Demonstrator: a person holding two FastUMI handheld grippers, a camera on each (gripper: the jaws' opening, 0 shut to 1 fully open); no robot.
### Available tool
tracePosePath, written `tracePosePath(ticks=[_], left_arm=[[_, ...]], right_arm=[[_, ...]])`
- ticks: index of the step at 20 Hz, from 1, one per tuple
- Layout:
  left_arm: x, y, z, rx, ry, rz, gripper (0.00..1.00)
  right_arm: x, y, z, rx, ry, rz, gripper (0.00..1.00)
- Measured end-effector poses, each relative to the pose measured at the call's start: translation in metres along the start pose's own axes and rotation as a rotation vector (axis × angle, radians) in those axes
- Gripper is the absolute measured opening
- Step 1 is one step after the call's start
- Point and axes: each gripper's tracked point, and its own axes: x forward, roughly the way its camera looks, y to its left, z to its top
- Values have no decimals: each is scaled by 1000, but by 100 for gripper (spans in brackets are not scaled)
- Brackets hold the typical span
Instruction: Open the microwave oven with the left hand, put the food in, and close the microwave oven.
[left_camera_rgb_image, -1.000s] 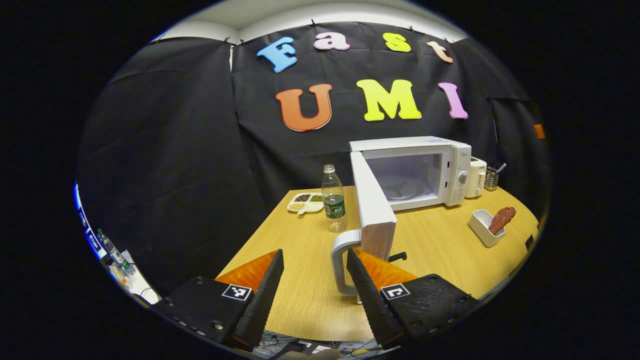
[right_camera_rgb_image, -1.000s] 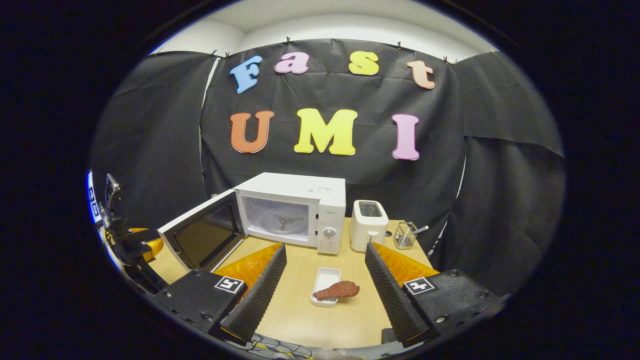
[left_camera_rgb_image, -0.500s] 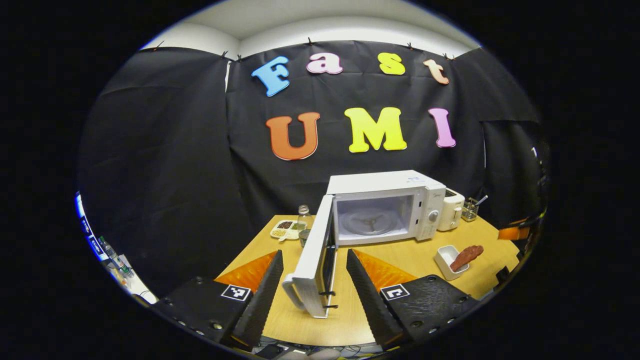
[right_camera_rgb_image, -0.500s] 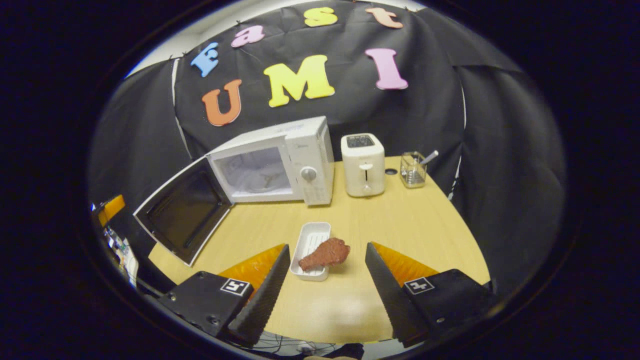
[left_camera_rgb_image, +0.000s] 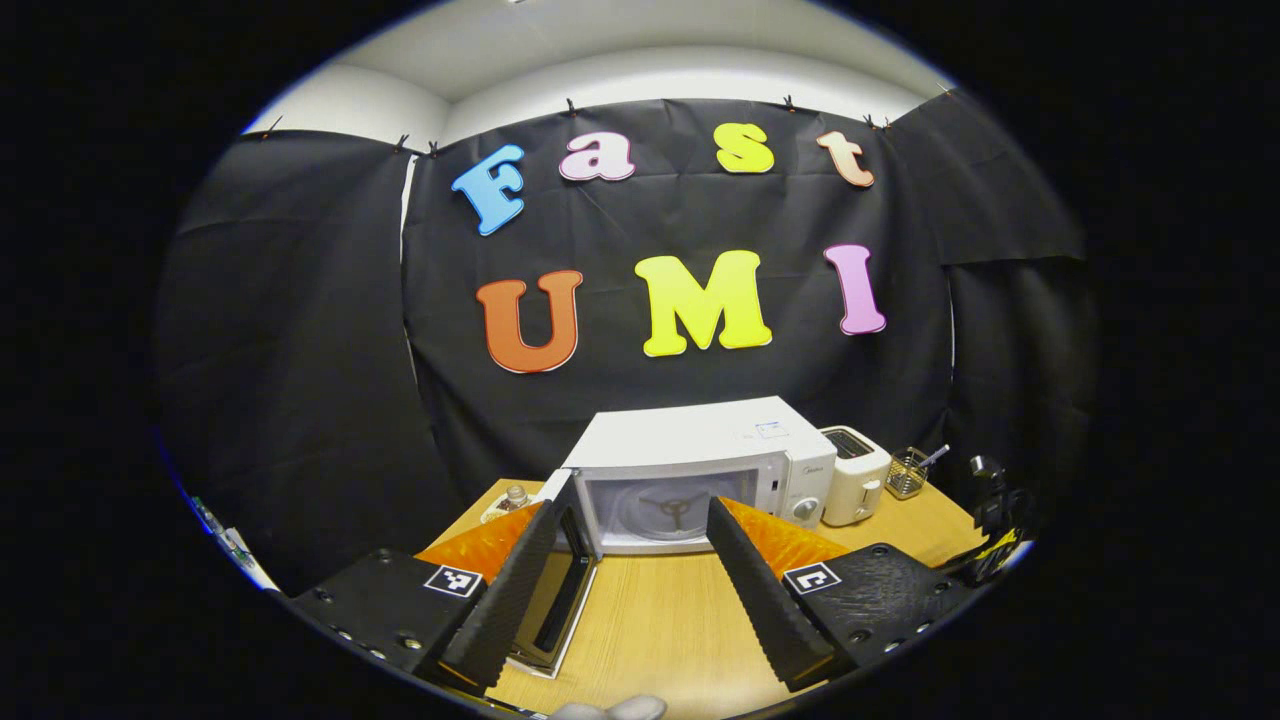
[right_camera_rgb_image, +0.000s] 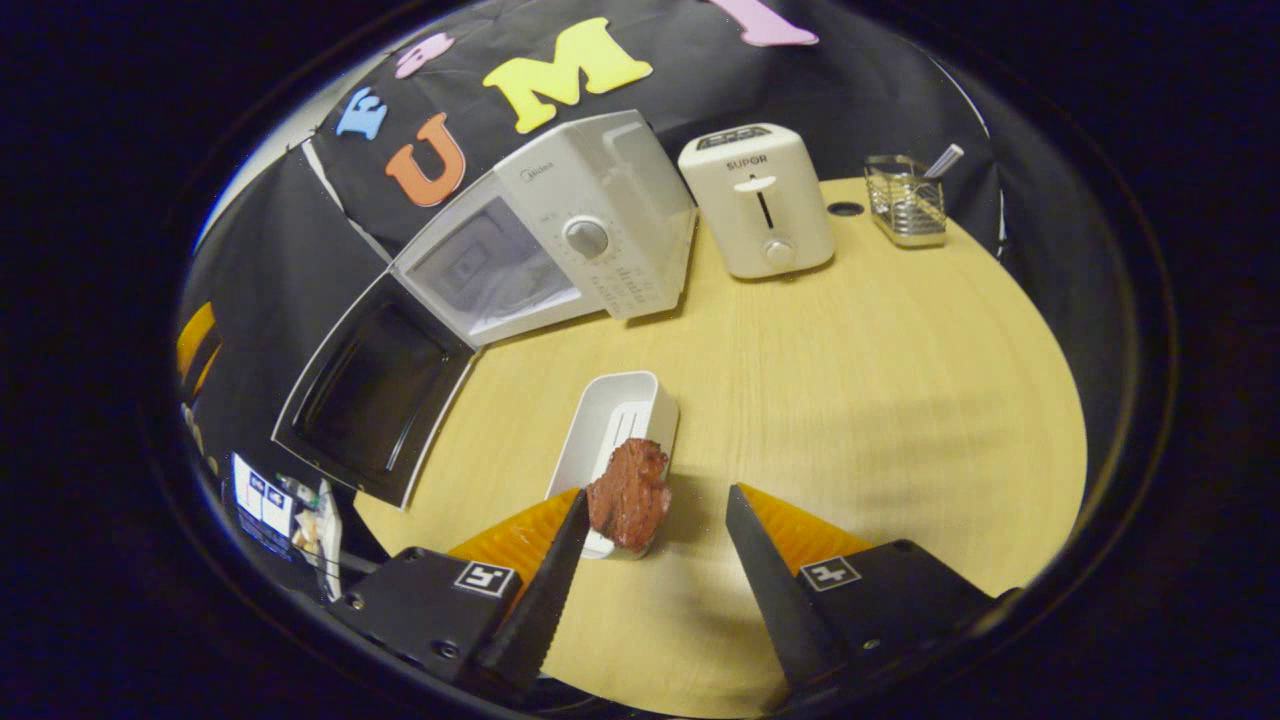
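Drumstick (right_camera_rgb_image: 629, 493), lower centre of the right gripper view, propped on the white tray's (right_camera_rgb_image: 606, 430) near end. Right gripper (right_camera_rgb_image: 655, 560): jaws wide, empty, straddling it. Advice: descend squarely, pinch the meat mid-body, leave the tray behind. Left gripper (left_camera_rgb_image: 628, 575): open, idle. Microwave (right_camera_rgb_image: 560, 255), upper left, door (right_camera_rgb_image: 372, 392) open.

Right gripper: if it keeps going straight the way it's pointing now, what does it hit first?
Likely the food: it sits between the open right gripper fingers, resting on the near end of the white tray. Depth is unclear.
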Motion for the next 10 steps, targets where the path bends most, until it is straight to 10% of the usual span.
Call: tracePosePath(ticks=[4, 6, 7, 10], left_arm=[[9, -15, 7, 3, 17, 43, 94], [10, -20, 9, 14, 27, 66, 93], [11, -19, 7, 27, 35, 86, 93], [9, -24, 5, 41, 51, 110, 93]], right_arm=[[17, 8, -2, 95, 108, 107, 60], [21, 13, -3, 115, 148, 150, 33], [21, 16, -2, 115, 160, 164, 41], [19, 21, 4, 127, 187, 182, 22]])
